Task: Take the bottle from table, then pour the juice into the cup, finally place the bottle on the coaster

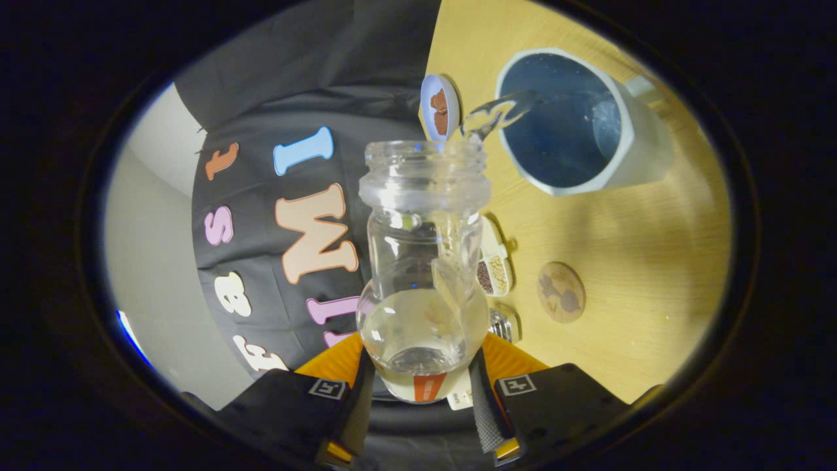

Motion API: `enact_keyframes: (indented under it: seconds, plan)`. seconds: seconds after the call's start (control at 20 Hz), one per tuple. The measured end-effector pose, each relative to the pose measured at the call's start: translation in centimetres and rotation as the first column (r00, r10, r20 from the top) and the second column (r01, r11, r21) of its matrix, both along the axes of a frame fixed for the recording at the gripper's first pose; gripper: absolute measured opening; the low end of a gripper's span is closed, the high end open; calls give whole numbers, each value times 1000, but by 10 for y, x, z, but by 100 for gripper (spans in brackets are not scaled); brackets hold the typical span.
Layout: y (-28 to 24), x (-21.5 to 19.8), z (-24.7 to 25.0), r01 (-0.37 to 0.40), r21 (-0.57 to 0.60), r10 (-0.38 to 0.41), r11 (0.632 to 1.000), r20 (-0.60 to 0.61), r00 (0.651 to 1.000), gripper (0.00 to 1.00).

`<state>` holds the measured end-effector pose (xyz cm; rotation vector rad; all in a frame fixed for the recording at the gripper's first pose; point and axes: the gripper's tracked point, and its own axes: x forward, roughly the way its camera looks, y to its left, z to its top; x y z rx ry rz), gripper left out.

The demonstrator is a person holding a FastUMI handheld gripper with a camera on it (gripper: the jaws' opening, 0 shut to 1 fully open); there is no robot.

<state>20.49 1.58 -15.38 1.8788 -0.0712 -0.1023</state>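
- The pouring step looks to be in hand; the clear glass bottle (pixel 424 261) is tipped over, with its open mouth near the upper middle of the frame; a thin stream of clear juice (pixel 498 112) leaves the mouth and falls into the cup (pixel 644 154) at the upper right.
- The cup is pale on the outside and dark blue inside; it stands on the yellow wooden table (pixel 641 261) beyond the bottle's mouth; I cannot tell how full it is.
- Some juice is left in the round belly of the bottle, low in the middle of the frame; so I think the pour is not done yet.
- The hand-held gripper (pixel 422 399) is at the bottom middle of the frame; its two fingers are closed in on the bottle's bottom end, one on each side; both press on the glass, so it grips the bottle tight.
- The next move, I think, is to tip the bottle back up slowly so no drops spill; then carry it to the round brown coaster (pixel 561 292), which lies flat on the table at the right of the middle, well apart from the cup.
- The bottle must land upright in the middle of the coaster before the fingers let go.
- A small blue-rimmed disc (pixel 439 108) sits just beside the bottle's mouth; a little tray of seeds (pixel 494 265) peeks out behind the bottle.
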Motion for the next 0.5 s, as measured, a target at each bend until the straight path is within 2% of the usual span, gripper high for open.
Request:
enact_keyframes:
  seconds: [0.5]
  plan:
    - [6, 2, 5, -27, 34, 27, 999, 0, 1000, 69]
